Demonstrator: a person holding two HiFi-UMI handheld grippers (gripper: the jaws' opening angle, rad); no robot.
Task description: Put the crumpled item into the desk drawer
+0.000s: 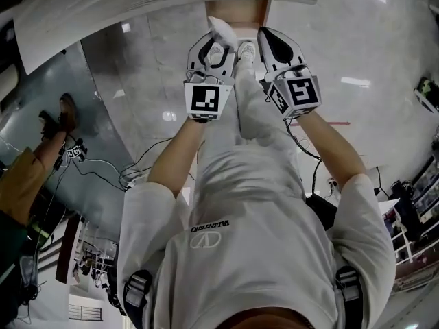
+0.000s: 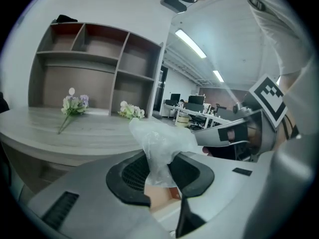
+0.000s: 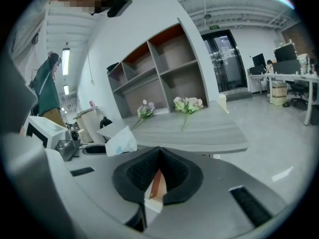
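The crumpled item (image 2: 158,144) is a wad of thin white plastic or paper. My left gripper (image 2: 160,169) is shut on its lower part, and the wad sticks up past the fingertips. In the head view the crumpled item (image 1: 221,27) shows white above the left gripper (image 1: 216,41), close to a brown wooden panel (image 1: 236,11) under the desk's edge; whether this is the drawer I cannot tell. My right gripper (image 3: 158,153) is shut with nothing in it. It hangs just right of the left one, as the right gripper (image 1: 269,41) shows from above.
A curved grey wooden desk (image 2: 75,128) lies ahead, with two bunches of artificial flowers (image 2: 74,104) on it and an open shelf unit (image 2: 99,63) behind. Cables (image 1: 103,170) run over the glossy floor. Another person (image 1: 20,184) stands at the left.
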